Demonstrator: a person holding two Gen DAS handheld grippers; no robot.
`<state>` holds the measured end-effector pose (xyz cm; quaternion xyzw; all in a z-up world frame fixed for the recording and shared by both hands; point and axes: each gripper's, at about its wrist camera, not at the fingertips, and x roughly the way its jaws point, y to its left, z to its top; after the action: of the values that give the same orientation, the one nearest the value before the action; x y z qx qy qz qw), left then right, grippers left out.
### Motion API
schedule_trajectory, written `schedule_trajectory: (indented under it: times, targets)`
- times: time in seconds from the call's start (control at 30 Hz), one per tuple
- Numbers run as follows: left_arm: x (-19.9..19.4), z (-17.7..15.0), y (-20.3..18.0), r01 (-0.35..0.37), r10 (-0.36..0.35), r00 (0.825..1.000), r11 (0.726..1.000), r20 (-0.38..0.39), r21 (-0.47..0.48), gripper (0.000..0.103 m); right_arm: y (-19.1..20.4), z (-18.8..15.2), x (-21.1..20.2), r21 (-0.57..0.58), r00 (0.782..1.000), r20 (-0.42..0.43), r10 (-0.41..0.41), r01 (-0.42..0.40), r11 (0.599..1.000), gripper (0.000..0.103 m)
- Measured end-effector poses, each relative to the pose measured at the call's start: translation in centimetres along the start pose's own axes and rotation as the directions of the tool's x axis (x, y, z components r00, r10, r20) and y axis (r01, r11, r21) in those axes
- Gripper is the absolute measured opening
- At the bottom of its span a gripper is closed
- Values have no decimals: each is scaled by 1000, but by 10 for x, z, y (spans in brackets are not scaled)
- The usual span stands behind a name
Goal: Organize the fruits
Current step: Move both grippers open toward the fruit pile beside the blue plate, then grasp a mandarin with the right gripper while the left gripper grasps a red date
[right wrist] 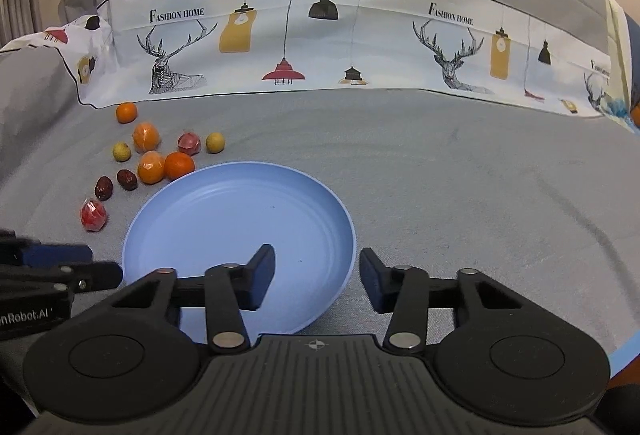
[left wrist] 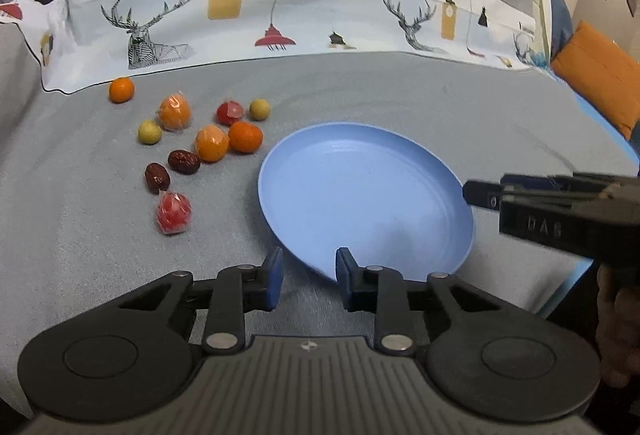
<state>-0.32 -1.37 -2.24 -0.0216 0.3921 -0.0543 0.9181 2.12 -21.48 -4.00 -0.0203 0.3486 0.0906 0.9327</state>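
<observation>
A light blue plate lies empty on the grey cloth. Left of it sits a loose cluster of fruits: several oranges, some in clear wrap, two yellow-green round fruits, two dark red dates and two red wrapped fruits. My left gripper straddles the plate's near-left rim with a gap on both sides, so it is open. My right gripper straddles the plate's right rim, one finger over the dish and one outside, pads apart from it.
A white printed cloth with deer and lamps stands folded up behind the fruits. An orange cushion lies at the far right. The cloth's edge drops off at the right of the plate. A hand holds the right gripper.
</observation>
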Motion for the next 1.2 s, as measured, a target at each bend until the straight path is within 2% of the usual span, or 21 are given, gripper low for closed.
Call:
schedule_trajectory:
  times: [0.17, 0.27, 0.4, 0.53, 0.57, 0.6, 0.67, 0.73, 0.8, 0.83, 0.9, 0.97, 1.0, 1.07, 1.13, 1.2]
  targets:
    - [1, -1, -4, 2, -2, 1000, 1000, -8, 22, 30, -7, 1, 2, 39, 1000, -19, 17, -16, 999, 44]
    - [6, -3, -6, -1, 2, 1000, 999, -27, 40, 30, -9, 1, 8, 82, 995, -56, 81, -76, 994, 45]
    - [7, 0, -4, -3, 3, 1000, 999, -21, 35, 30, -4, 1, 14, 73, 993, -70, 95, -90, 993, 45]
    - [-4, 8, 1, 33, -33, 999, 999, 6, 36, 9, -3, 3, 15, 85, 990, -67, 122, -117, 990, 45]
    - [-7, 11, 2, 56, -56, 998, 998, 1, 39, 5, -2, 4, 15, 85, 990, -70, 126, -120, 989, 42]
    - [-10, 14, 3, 76, -76, 997, 996, -5, 49, 3, -2, 4, 14, 86, 989, -69, 133, -127, 988, 31]
    - [-15, 27, 3, 105, -104, 994, 988, -13, 115, 2, -3, 8, 10, 86, 987, -56, 152, -147, 985, 19]
    - [-23, 48, 6, 107, -112, 994, 969, 11, 224, 2, -6, 12, 6, 93, 986, -44, 159, -154, 984, 18]
    - [-28, 71, 21, 68, -85, 995, 968, 60, 240, 2, -7, 18, 3, 95, 987, -40, 156, -151, 984, 18]
    - [-29, 78, 30, 60, -77, 994, 976, 76, 209, 3, -8, 23, 1, 94, 986, -34, 161, -157, 983, 19]
    - [-23, 91, 61, 44, -53, 992, 996, 114, 79, 3, -13, 37, -6, 105, 984, -10, 176, -174, 979, 19]
    - [-6, 89, 90, 7, -1, 994, 998, 107, -56, 3, -18, 56, -15, 124, 980, 11, 201, -201, 972, 21]
    - [2, 86, 101, -14, 25, 996, 993, 87, -121, 3, -18, 67, -18, 113, 974, 22, 224, -225, 968, 21]
    - [20, 75, 121, -15, 28, 998, 968, 50, -252, 3, -13, 90, -20, 42, 969, 50, 243, -245, 969, 21]
    - [30, 67, 135, -17, 28, 999, 945, 28, -328, 3, -7, 111, -14, -13, 963, 57, 263, -262, 965, 21]
    - [35, 66, 145, 2, 15, 999, 918, 39, -396, 3, 4, 127, -1, -56, 955, 50, 293, -290, 955, 21]
